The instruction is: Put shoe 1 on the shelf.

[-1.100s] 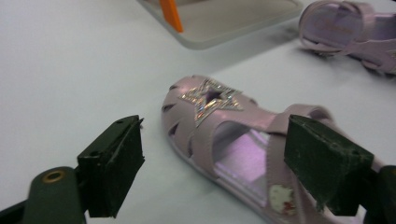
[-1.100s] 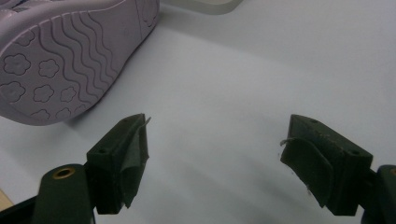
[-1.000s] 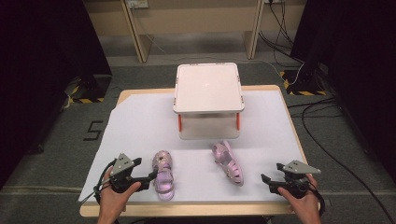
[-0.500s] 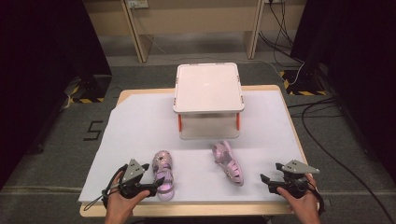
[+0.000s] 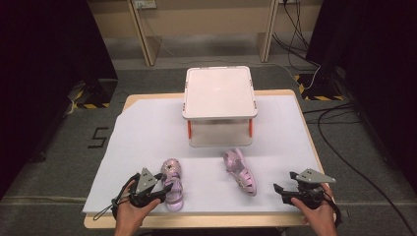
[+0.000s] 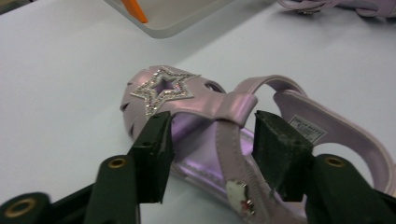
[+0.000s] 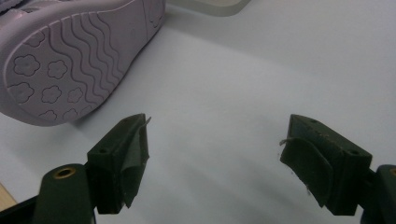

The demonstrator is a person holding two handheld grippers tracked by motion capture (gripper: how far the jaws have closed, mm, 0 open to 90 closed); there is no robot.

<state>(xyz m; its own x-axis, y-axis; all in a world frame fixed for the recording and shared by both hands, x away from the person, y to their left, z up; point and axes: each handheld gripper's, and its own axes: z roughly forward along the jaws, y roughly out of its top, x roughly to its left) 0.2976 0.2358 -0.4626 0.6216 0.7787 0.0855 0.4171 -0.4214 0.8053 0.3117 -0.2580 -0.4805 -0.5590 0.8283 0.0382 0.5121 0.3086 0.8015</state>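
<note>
Sandals on the desk (image 5: 147, 142), two little pink ones, with a lidded white box (image 5: 219, 105) sitting behind them. The left sandal (image 5: 172, 184) lies near the front edge, upright, glitter star on the toe. The left gripper (image 6: 210, 154) has its jaws open around the strap across the top of it, one jaw on each side, not squeezing yet as far as I can tell. The other sandal (image 5: 241, 172) is tipped on its side toward the middle, so its wavy flower-pattern sole faces the right gripper (image 7: 215, 161), whose jaws hang wide open over bare desk, holding nothing.

My guess is a pickup of that left sandal by the strap. What worries me: the strap looks thin and floppy, so if the jaws close on just that, the shoe could swing or twist when lifted, maybe slip out. Also it's close to the front edge, so a nudge instead of a clean grab could push it off.
</note>
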